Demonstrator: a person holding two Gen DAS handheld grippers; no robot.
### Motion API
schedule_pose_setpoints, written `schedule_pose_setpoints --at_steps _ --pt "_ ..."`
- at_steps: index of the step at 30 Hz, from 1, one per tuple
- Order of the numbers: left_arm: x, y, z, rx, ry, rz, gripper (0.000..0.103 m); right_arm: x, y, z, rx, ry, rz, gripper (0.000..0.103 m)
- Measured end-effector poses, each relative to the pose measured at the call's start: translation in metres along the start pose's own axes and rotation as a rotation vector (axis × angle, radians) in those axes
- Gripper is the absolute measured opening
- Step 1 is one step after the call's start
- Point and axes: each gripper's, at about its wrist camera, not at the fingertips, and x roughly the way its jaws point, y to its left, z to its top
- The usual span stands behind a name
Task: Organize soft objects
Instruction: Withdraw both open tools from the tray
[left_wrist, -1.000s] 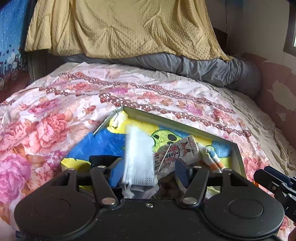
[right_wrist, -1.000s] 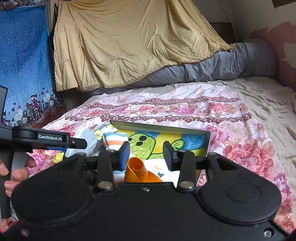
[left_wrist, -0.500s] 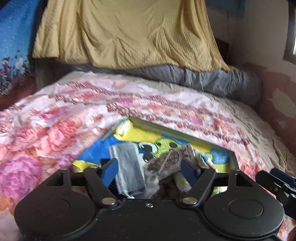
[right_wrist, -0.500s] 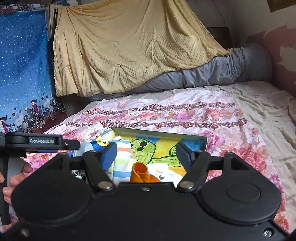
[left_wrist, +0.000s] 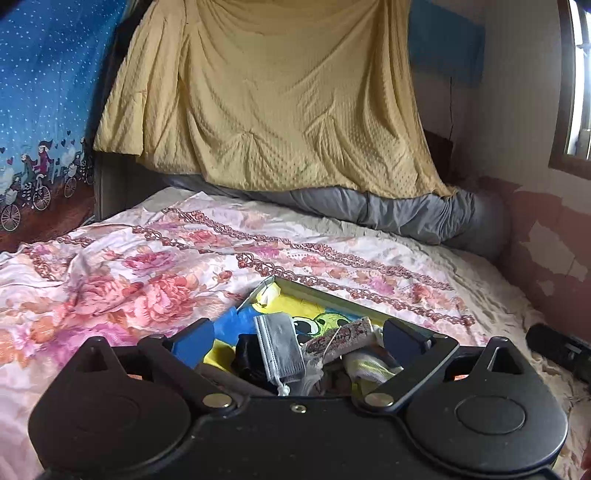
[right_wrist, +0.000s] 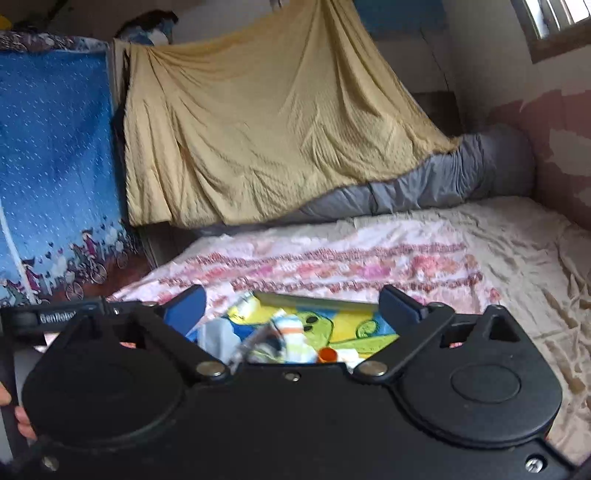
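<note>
Two tools, one per view. I see my left tool (left_wrist: 297, 334) at the bottom centre of its frame, jaws spread wide and empty; my right tool (right_wrist: 293, 306) is likewise spread wide, gripping nothing.

One tray (left_wrist: 332, 295), with a yellow-and-blue cartoon lining, lies on the floral bedspread (left_wrist: 129, 280) at lower centre of both frames and holds the soft objects.

The left view resolves four items in it: one grey-white sock (left_wrist: 280, 350), upright between the fingers; one black item (left_wrist: 247, 354) just left of it; one patterned sock (left_wrist: 340, 338) to its right; one pale yellowish piece (left_wrist: 369, 365) at the lower right.

The right view, blurred, shows instead one striped sock (right_wrist: 291, 332), one orange item (right_wrist: 327, 355) beside it and one pale grey piece (right_wrist: 218, 338) to the left.

Only the right view shows the other tool's side bar at the left edge; only the left view shows a black tool part at the right edge.

One yellow blanket (left_wrist: 266, 96) hangs at the top, over one grey bolster (left_wrist: 424, 214).
</note>
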Motion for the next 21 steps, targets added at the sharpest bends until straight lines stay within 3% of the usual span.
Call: schedule_pose_setpoints --at_steps 11,21 --pt "-0.073 0.024 -0.003 -0.025 -0.050 -0.028 0.102 -0.056 0.031 0.001 -0.010 -0.062 -0.001 0.103" --pt "-0.118 0.050 -0.031 -0.015 -0.042 -0.025 0.102 -0.094 0.044 -0.030 0.011 -0.089 -0.025 0.103"
